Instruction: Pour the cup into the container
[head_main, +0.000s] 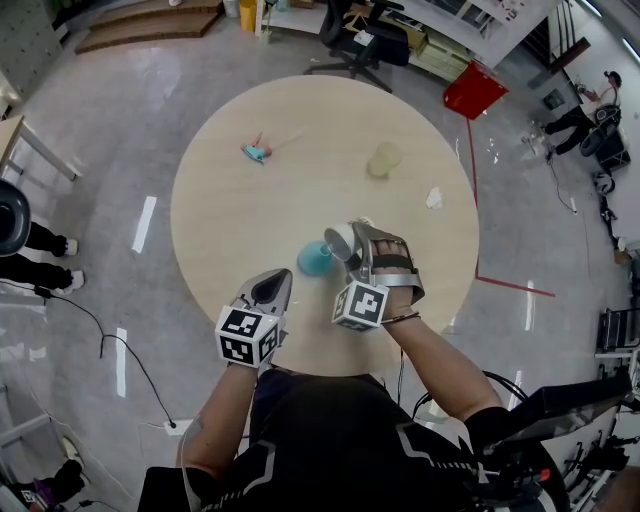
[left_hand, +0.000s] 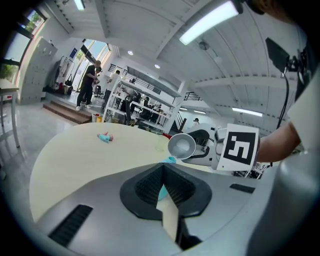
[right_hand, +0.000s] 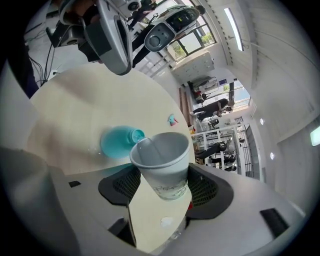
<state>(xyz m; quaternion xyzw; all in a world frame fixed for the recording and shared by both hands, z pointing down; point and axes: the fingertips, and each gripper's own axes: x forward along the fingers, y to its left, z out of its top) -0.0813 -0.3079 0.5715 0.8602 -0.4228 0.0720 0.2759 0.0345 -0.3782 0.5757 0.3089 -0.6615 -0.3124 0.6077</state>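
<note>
Right gripper view | cup (right_hand: 162, 165) was clamped by right gripper (right_hand: 165, 187), tipped toward container (right_hand: 117, 141) at ten o'clock for pouring | left gripper (left_hand: 162, 192) jaws were pressed together, empty

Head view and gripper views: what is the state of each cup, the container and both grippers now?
paper cup: tilted, rim over the teal container.
teal container: upright on the table, open top.
yellowish cup: standing alone, untouched.
right gripper: shut on the paper cup.
left gripper: shut, empty.
</note>
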